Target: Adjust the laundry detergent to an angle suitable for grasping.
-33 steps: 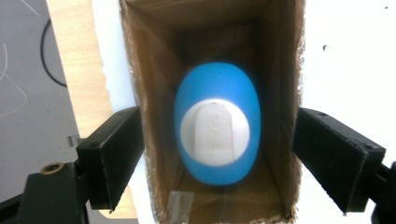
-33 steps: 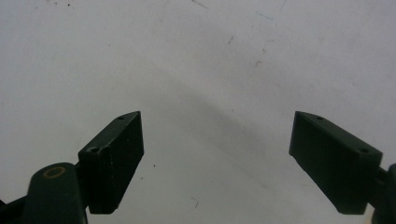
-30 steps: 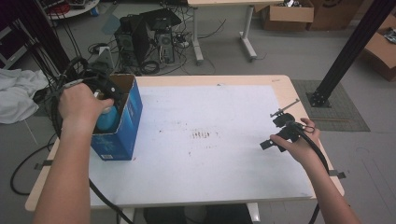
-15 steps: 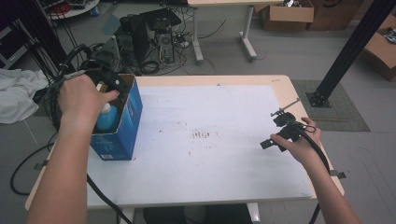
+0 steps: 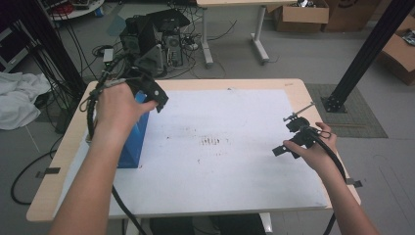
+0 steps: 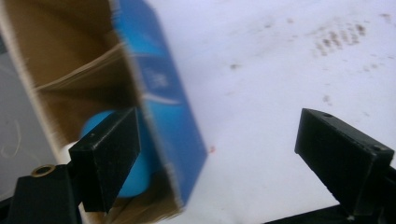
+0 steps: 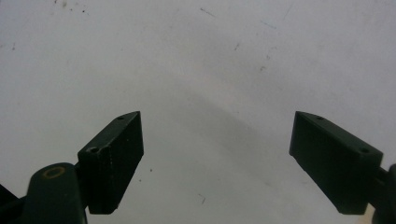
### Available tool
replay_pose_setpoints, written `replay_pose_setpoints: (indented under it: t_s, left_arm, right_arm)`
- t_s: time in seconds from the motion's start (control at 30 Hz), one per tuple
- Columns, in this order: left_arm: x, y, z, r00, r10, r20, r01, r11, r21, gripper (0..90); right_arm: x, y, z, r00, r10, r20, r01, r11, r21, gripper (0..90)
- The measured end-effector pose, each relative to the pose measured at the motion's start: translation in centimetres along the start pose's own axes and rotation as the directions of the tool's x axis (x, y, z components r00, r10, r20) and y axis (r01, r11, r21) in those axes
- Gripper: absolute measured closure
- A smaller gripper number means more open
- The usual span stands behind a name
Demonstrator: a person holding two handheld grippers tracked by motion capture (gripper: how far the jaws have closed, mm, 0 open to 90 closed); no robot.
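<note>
Your left hand-held gripper (image 6: 219, 154) hangs released — nothing gripped — just beside the box (image 6: 163, 107), ball (image 6: 135, 163) inside it.

A white cloth (image 5: 17, 98) lies on the floor left of the table (image 5: 254, 84); computer towers (image 5: 156, 36) stand behind it, cardboard boxes (image 5: 301, 12) farther back.

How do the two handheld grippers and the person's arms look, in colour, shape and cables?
Both grippers are black. The left gripper and the right gripper each have two flat, blocky jaws with small screw holes, and a brass-coloured ring near the base of one jaw. A thick black cable loops from the left one, and another trails along the right forearm. The forearms are bare, with no sleeves visible.
</note>
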State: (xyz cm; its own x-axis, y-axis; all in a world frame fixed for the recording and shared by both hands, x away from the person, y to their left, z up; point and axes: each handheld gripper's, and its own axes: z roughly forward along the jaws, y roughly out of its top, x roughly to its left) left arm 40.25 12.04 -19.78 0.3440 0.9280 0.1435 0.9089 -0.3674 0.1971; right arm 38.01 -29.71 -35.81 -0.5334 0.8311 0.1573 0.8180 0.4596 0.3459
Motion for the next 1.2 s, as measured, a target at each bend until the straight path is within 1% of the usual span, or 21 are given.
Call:
replay_pose_setpoints:
  t_s: [0.03,0.07,0.1,0.17,0.2,0.23,0.27,0.4,0.47,0.5,0.57,0.7,0.73,0.83,1.07,1.2]
  left_arm:
    - [-0.6,0.2,0.3,1.0000,0.008,0.005,-0.008,1.0000,-0.003,14.6]
    - [-0.6,0.2,0.3,1.0000,0.008,0.005,-0.008,1.0000,-0.003,14.6]
    - [-1.7,0.4,0.9,0.9992,0.033,0.023,-0.032,0.9995,-0.002,14.6]
    - [-2.9,0.7,1.9,0.9975,0.062,0.035,-0.062,0.9980,0.007,14.6]
    - [-2.9,0.7,1.9,0.9975,0.062,0.035,-0.062,0.9980,0.007,14.4]
    - [-3.8,0.9,2.6,0.9958,0.079,0.045,-0.080,0.9967,0.013,14.3]
    - [-4.2,1.1,2.9,0.9944,0.091,0.054,-0.092,0.9957,0.014,14.3]
    - [-5.7,1.4,3.9,0.9903,0.125,0.061,-0.127,0.9916,0.027,14.3]
    - [-6.3,1.6,4.1,0.9884,0.139,0.060,-0.141,0.9895,0.031,14.2]
    - [-6.5,1.7,4.2,0.9876,0.145,0.061,-0.147,0.9886,0.033,13.9]
    - [-6.8,1.8,4.4,0.9878,0.146,0.054,-0.148,0.9883,0.036,13.6]
    - [-7.1,1.8,4.5,0.9864,0.154,0.057,-0.157,0.9870,0.037,13.6]
    - [-7.2,1.9,4.5,0.9862,0.156,0.056,-0.159,0.9864,0.043,13.6]
    - [-7.3,1.8,4.5,0.9862,0.157,0.053,-0.159,0.9867,0.036,13.4]
    - [-7.2,1.7,4.5,0.9866,0.156,0.048,-0.158,0.9867,0.038,13.4]
    - [-7.1,1.4,4.7,0.9871,0.153,0.049,-0.155,0.9869,0.045,13.4]
  right_arm:
    - [0.0,0.0,0.0,1.0000,0.001,0.001,-0.001,1.000,-0.002,17.7]
    - [0.0,0.0,0.0,1.0000,0.001,0.001,-0.001,1.000,-0.002,17.7]
    - [-0.1,0.1,-0.1,1.0000,0.000,0.000,0.000,1.000,-0.001,17.7]
    - [-0.1,0.1,-0.1,1.0000,0.004,0.001,-0.004,1.000,-0.004,17.7]
    - [-0.1,0.2,-0.2,1.0000,0.000,0.003,0.000,1.000,-0.004,17.7]
    - [-0.1,0.2,-0.2,1.0000,-0.002,0.003,0.002,1.000,-0.004,17.7]
    - [-0.1,0.2,-0.2,1.0000,-0.002,0.002,0.002,1.000,-0.003,17.7]
    - [-0.1,0.2,-0.2,1.0000,-0.001,0.002,0.001,1.000,-0.004,17.7]
    - [-0.1,0.2,-0.2,1.0000,0.001,0.002,-0.001,1.000,-0.004,17.7]
    - [-0.2,0.2,-0.2,1.0000,0.000,0.002,0.000,1.000,-0.005,17.7]
    - [-0.3,0.1,-0.2,1.0000,0.002,0.004,-0.002,1.000,-0.002,17.7]
    - [-0.3,0.1,-0.3,1.0000,0.001,0.004,-0.001,1.000,-0.008,17.7]
    - [-0.3,0.1,-0.3,1.0000,0.007,0.005,-0.007,1.000,-0.005,17.7]
    - [-0.3,0.1,-0.4,1.0000,0.006,0.004,-0.006,1.000,-0.007,17.7]
    - [-0.3,0.0,-0.4,1.0000,0.003,0.006,-0.003,1.000,-0.010,17.8]
    - [-0.2,-0.1,-0.4,1.0000,0.002,0.006,-0.002,1.000,-0.008,17.7]
